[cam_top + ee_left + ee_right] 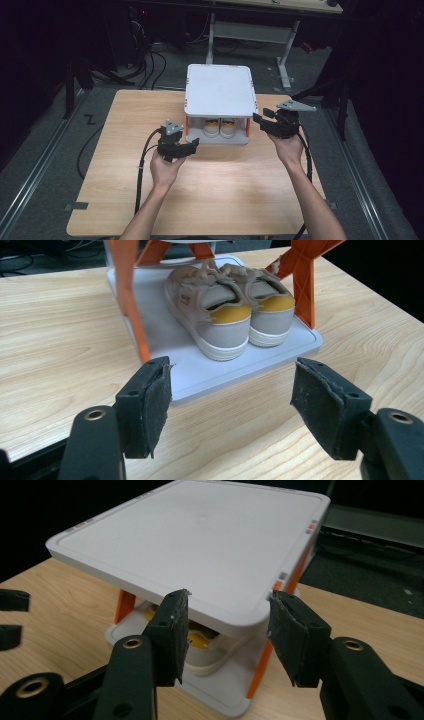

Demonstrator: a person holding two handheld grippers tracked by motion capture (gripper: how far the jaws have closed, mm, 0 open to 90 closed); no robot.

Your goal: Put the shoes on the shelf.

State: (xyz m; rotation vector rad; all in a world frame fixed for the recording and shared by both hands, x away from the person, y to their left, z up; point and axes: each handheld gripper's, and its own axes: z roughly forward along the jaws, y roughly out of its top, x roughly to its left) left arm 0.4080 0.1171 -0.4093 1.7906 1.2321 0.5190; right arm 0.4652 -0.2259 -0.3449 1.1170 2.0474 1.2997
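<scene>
Shoe pair (230,310) on rack's lower shelf (200,367), near bench far edge: long axis front-to-back, heels toward person; beige-grey, yellow heel collars. Left hand-held gripper (231,390) open, empty; right hand-held gripper (227,635) open, empty.

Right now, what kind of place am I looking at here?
Probably a lab or recording workspace, not a home: a bare wooden table under a spotlight in a dark room, loose cables on the floor, and a shoe rack with one pair of shoes staged.
</scene>
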